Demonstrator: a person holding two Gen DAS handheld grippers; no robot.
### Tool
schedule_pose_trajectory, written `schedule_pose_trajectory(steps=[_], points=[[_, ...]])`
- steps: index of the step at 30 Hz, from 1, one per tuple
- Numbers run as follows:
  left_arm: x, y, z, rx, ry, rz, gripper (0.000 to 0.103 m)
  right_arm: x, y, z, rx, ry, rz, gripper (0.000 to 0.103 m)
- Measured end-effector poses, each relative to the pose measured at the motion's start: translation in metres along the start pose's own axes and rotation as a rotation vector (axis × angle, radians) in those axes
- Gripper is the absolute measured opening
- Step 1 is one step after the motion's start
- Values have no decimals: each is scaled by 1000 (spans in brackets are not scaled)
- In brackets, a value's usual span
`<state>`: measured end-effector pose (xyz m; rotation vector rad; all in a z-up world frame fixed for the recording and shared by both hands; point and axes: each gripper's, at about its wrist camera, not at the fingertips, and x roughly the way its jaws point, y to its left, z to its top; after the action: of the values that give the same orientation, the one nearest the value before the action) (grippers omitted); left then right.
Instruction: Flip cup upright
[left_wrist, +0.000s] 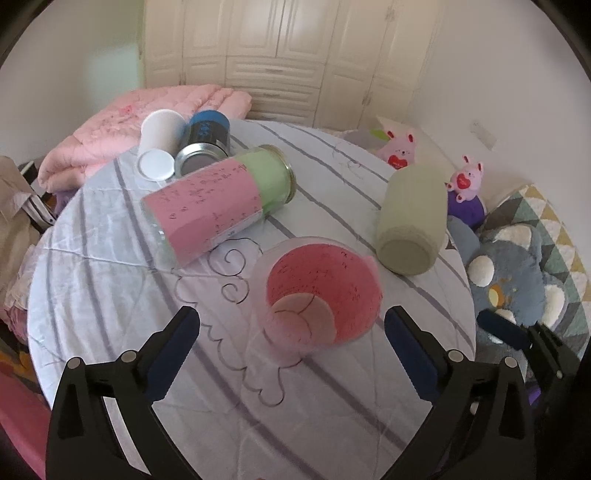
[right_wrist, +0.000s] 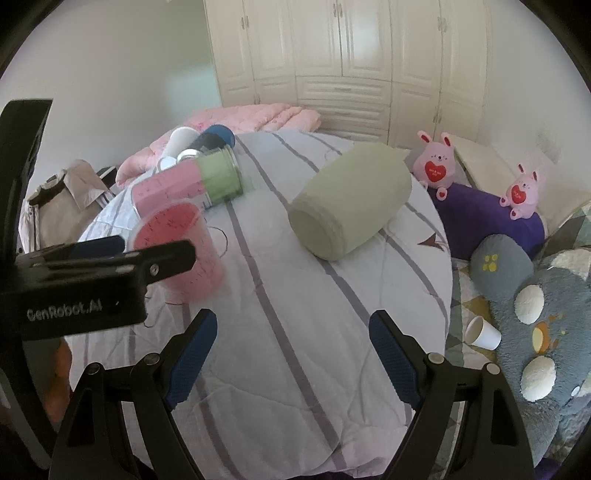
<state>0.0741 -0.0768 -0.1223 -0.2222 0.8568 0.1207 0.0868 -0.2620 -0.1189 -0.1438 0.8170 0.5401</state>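
Note:
A clear cup lined with pink paper (left_wrist: 319, 295) stands on the striped quilt, mouth up and tilted toward me, slightly blurred. My left gripper (left_wrist: 291, 325) is open, its fingers apart on either side of the cup's base without touching it. In the right wrist view the same cup (right_wrist: 181, 251) stands at the left, partly behind the left gripper (right_wrist: 147, 251). My right gripper (right_wrist: 291, 332) is open and empty over bare quilt, to the right of the cup.
A pink-and-green jar (left_wrist: 221, 203) lies on its side behind the cup. A pale green jar (left_wrist: 412, 221) lies at the right. A white cup, lid and tins (left_wrist: 184, 147) sit at the back. Plush toys (right_wrist: 535, 332) and a small paper cup (right_wrist: 482, 332) lie beside the quilt's right edge.

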Motion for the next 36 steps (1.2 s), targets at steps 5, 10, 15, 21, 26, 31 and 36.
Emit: schedule_pose_trajectory(steps=[5, 10, 15, 21, 26, 31, 36], points=[[-30, 12, -4, 6, -46, -15, 102, -19, 9, 5, -4, -34, -20, 86], [-62, 23, -7, 27, -101, -22, 103, -43, 18, 11, 25, -78, -53, 86], [-90, 31, -13, 85, -182, 12, 103, -66, 36, 14, 43, -130, -114, 86], [-120, 45, -20, 127, -260, -1, 103, -87, 61, 15, 65, -203, -196, 86], [-135, 61, -24, 120, -307, -13, 103, -102, 87, 13, 49, -299, -265, 86], [-144, 75, -26, 119, -320, -35, 103, -111, 109, 13, 29, -380, -280, 86], [-155, 80, -27, 124, -344, -44, 103, -113, 124, 15, 10, -408, -294, 86]])
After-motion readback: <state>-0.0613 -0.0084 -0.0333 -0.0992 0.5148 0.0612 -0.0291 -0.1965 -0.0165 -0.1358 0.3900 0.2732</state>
